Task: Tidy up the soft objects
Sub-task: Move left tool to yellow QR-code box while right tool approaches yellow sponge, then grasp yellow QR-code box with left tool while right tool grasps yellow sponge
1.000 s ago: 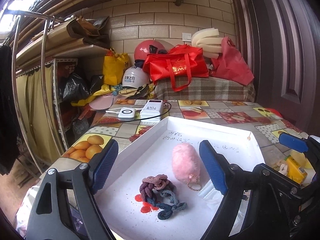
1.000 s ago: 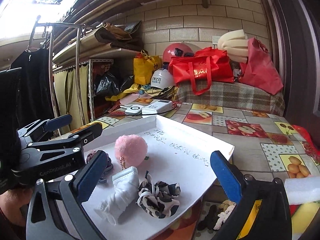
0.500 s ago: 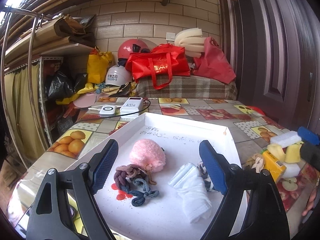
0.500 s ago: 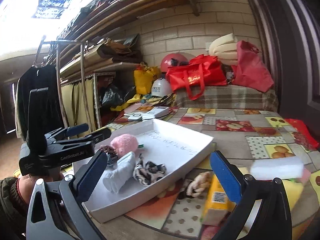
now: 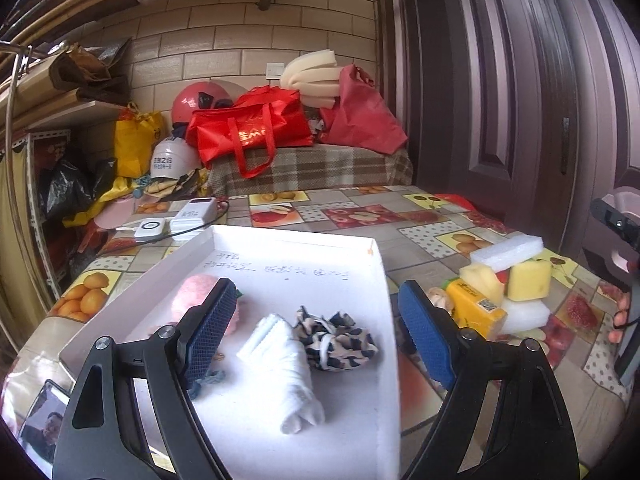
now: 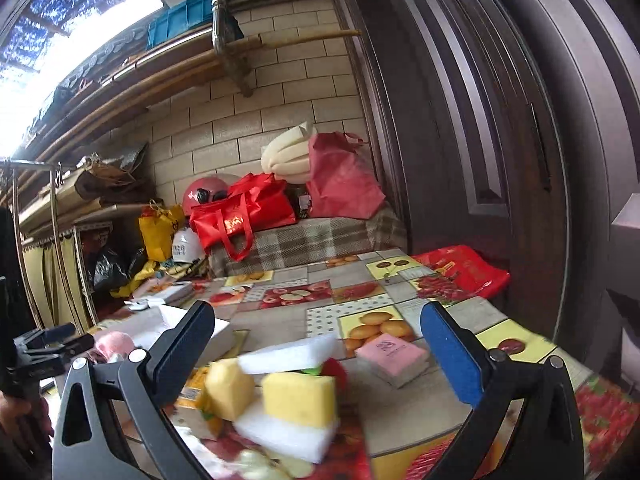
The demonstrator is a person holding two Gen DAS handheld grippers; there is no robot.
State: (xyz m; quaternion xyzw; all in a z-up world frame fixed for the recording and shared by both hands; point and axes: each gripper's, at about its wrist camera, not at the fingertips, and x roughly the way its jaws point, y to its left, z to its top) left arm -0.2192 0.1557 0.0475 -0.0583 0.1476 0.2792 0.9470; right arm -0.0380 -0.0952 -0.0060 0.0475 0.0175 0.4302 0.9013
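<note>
A white tray (image 5: 380, 280) on the fruit-print table holds a pink pompom (image 5: 196, 296), a rolled white cloth (image 5: 286, 364) and a black-and-white scrunchie (image 5: 336, 338). My left gripper (image 5: 316, 332) is open and empty, hovering over the tray. My right gripper (image 6: 320, 354) is open and empty above a pile of yellow sponge blocks (image 6: 300, 398) and white foam pieces (image 6: 288, 354). The pile also shows in the left wrist view (image 5: 524, 278). A pink sponge pad (image 6: 392, 354) lies beyond it.
An orange carton (image 5: 474, 308) lies right of the tray. A power bank (image 5: 196, 212) and white puck with cable sit behind it. Red bags (image 5: 248, 128) and helmets crowd the back. A dark door (image 6: 480, 140) stands at the right. A phone (image 5: 44, 426) lies at the front left.
The left gripper swung right, from the pompom toward the cloth and scrunchie. The right gripper swung right and lower, from the tray to the sponge pile.
</note>
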